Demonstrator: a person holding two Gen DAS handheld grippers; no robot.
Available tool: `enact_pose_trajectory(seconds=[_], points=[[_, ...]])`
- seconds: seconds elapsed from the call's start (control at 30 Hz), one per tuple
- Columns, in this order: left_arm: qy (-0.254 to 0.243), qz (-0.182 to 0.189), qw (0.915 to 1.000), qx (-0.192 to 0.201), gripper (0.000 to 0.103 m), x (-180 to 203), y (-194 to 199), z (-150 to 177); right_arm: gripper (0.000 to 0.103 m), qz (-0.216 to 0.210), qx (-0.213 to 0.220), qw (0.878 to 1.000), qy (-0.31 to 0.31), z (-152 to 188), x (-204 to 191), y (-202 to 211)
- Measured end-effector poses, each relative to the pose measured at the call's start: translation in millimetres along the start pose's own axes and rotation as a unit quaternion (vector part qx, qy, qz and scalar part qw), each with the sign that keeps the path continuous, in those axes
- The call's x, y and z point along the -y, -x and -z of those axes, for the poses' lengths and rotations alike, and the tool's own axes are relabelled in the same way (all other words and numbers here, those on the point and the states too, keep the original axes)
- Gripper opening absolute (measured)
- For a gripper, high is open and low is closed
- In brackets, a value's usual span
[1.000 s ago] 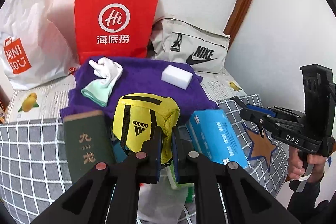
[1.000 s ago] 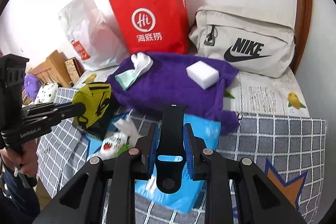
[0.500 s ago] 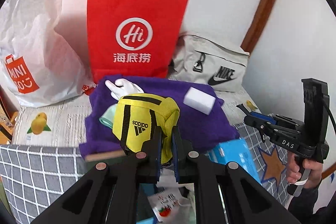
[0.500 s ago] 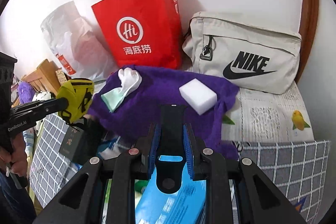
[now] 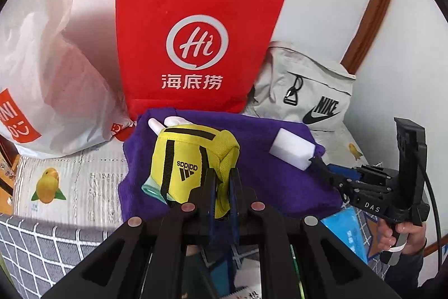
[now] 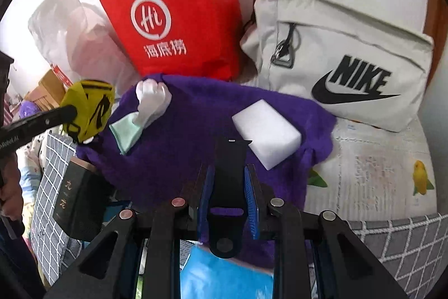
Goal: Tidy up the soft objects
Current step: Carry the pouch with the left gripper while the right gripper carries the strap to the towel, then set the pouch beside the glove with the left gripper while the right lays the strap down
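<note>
The left gripper (image 5: 222,187) is closed on a yellow woven pouch (image 5: 190,161) with black straps, in the centre of the left wrist frame, above the fuzzy purple towel (image 6: 201,131). The right gripper (image 6: 228,187) is closed on a flat black strap (image 6: 229,173), low in the centre of its frame. On the towel lie a white foam block (image 6: 267,132) and a smooth white glove (image 6: 152,100). Behind stand a stiff red paper bag (image 5: 196,46) and a grey canvas bag (image 6: 344,55).

Red paper bag (image 5: 196,46) stands beside white plastic bag (image 5: 42,69).
</note>
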State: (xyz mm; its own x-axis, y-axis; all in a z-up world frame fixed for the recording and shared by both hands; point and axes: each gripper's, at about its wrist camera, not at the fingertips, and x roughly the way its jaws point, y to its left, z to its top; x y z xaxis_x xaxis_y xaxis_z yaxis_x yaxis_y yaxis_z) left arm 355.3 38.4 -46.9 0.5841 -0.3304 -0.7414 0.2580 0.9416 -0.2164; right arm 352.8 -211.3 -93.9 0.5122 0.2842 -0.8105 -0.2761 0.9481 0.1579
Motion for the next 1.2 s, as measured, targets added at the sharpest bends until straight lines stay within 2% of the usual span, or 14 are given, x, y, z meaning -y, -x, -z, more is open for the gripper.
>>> enact_pose_trajectory(seconds=[0.27,0.53,0.83,1.0,1.07,1.2], points=[[0.007,-0.008,0.9998,-0.017,0.009,-14,-21,-4,0.024,0.008,-0.041,0.999,0.015,-3,8,-31],[0.019,-0.007,0.9985,-0.051,0.009,-21,-57,0,0.024,0.02,-0.075,0.997,0.023,-1,15,-52],[0.02,0.005,0.9964,-0.082,0.012,-15,-80,8,0.024,0.021,-0.093,0.995,0.025,-2,16,-65],[0.027,0.005,0.9959,-0.087,0.014,-17,-84,11,0.025,0.019,-0.093,0.995,0.026,-2,19,-66],[0.033,0.005,0.9953,-0.091,0.019,-18,-85,12,0.027,0.015,-0.092,0.995,0.024,-3,19,-66],[0.035,-0.003,0.9947,-0.096,0.026,-17,-85,14,0.04,0.013,-0.084,0.996,0.024,-2,18,-58]])
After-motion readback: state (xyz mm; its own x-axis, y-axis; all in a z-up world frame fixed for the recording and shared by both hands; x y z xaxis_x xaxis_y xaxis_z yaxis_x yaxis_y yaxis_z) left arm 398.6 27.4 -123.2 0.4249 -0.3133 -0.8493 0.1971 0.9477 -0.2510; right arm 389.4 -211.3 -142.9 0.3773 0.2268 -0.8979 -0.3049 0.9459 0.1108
